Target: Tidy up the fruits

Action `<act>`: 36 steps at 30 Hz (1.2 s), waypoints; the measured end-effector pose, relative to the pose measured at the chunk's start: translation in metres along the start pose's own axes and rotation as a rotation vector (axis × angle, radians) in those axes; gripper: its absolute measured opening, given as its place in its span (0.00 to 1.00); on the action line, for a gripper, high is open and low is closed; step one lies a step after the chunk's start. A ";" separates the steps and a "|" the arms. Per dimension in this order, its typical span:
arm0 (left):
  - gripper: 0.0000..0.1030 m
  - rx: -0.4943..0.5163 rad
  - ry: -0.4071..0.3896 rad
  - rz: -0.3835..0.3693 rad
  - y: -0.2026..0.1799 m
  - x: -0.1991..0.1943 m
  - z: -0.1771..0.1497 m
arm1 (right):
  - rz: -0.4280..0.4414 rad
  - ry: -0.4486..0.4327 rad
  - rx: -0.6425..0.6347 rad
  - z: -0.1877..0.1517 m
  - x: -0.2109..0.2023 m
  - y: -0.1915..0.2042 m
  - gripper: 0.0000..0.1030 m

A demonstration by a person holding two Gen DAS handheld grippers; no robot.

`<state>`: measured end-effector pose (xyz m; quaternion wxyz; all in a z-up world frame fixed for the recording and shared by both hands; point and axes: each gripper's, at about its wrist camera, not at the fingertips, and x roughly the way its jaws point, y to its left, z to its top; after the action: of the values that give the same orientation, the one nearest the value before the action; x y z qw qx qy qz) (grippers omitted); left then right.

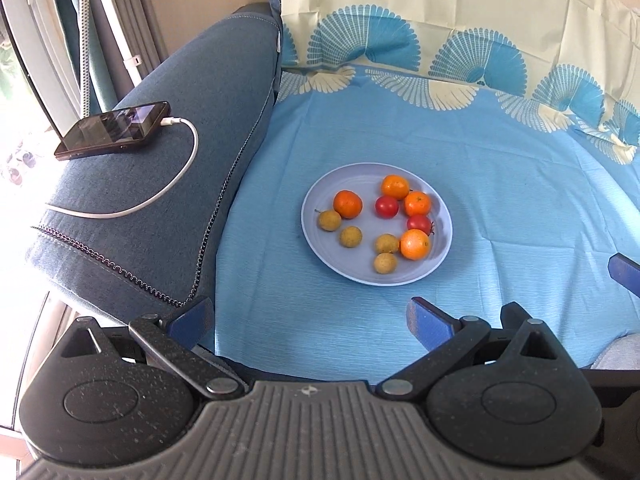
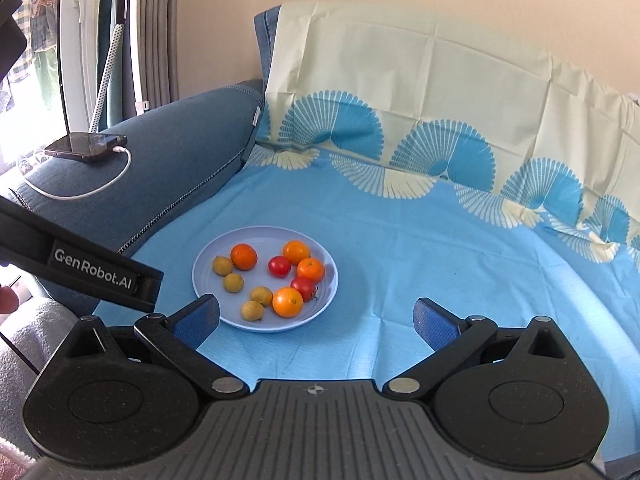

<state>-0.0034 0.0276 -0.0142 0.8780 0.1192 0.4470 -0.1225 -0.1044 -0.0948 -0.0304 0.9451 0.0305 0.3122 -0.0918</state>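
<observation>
Fruits lie together on the plate [image 1: 440, 248], which sits on the blue cloth [image 1: 500, 200] spread over a sofa seat. On the plate there are four oranges, one of them [image 1: 347, 204] towards the armrest side; two red fruits, one [image 1: 386, 206] near the plate's middle; and four small brown fruits [image 1: 351, 236] along the near side. They are loosely sorted at best: the brown ones keep to the near and armrest side, while red and orange mix on the far side of the plate.

The left gripper [image 1: 310, 320] hangs short of the plate, its jaws spread wide and empty. The right gripper [image 2: 316, 318] is likewise wide open with nothing in it, its one finger just over the plate's near rim (a stance that suits reaching in as well as backing out).

Such a scene fits fruit gathered onto the plate as the finished work, or a mixed plate waiting to be sorted by kind.

Beside the plate, on the armrest [image 1: 168, 184], a phone [image 1: 114, 130] lies plugged into a cable.
</observation>
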 end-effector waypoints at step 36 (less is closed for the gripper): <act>1.00 0.029 0.037 0.019 -0.006 0.034 0.017 | 0.005 0.059 0.025 0.003 0.032 -0.004 0.99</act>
<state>0.0273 0.0131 -0.0325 0.8689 0.1383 0.4602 -0.1185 -0.0784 -0.1039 -0.0470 0.9352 0.0459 0.3388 -0.0926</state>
